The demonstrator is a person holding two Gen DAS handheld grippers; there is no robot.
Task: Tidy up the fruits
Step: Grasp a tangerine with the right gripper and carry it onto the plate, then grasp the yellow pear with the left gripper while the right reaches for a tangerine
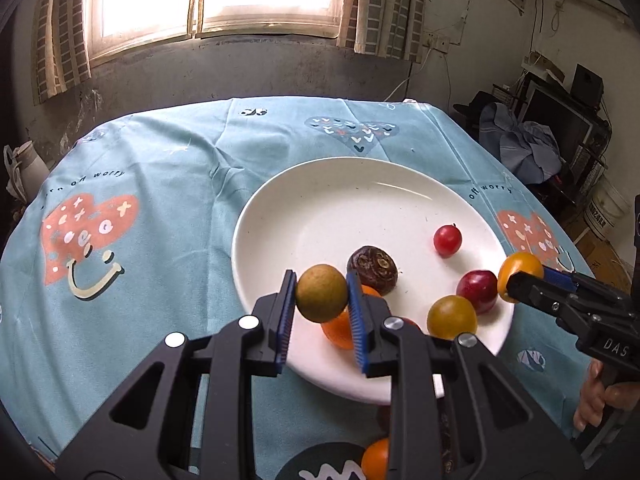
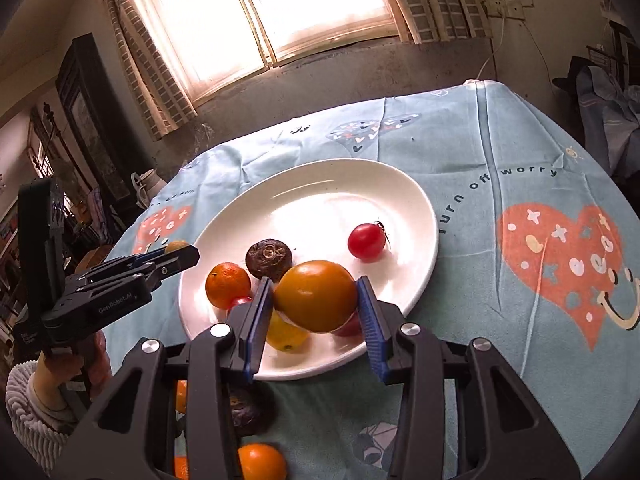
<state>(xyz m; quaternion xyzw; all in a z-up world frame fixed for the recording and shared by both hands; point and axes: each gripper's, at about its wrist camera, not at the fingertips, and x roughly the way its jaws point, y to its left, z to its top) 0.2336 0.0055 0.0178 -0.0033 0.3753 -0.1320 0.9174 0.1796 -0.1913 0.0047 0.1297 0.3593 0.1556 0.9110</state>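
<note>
- Left gripper [image 1: 321,294] clamps a round olive-green fruit [image 1: 321,293] above the plate's [image 1: 320,184] near-left rim.
- Right gripper [image 2: 316,296] pinches an orange-yellow tomato [image 2: 316,296], long axis crosswise between its pads, over the plate's near edge.

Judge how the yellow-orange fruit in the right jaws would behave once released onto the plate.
The yellow-orange fruit looks smooth, round and glossy, so it would probably roll on the plate, whose surface looks slick. It seems firm: the right gripper pinches it with no visible dent. Other fruit lie close beneath, so it may nudge them.
</note>
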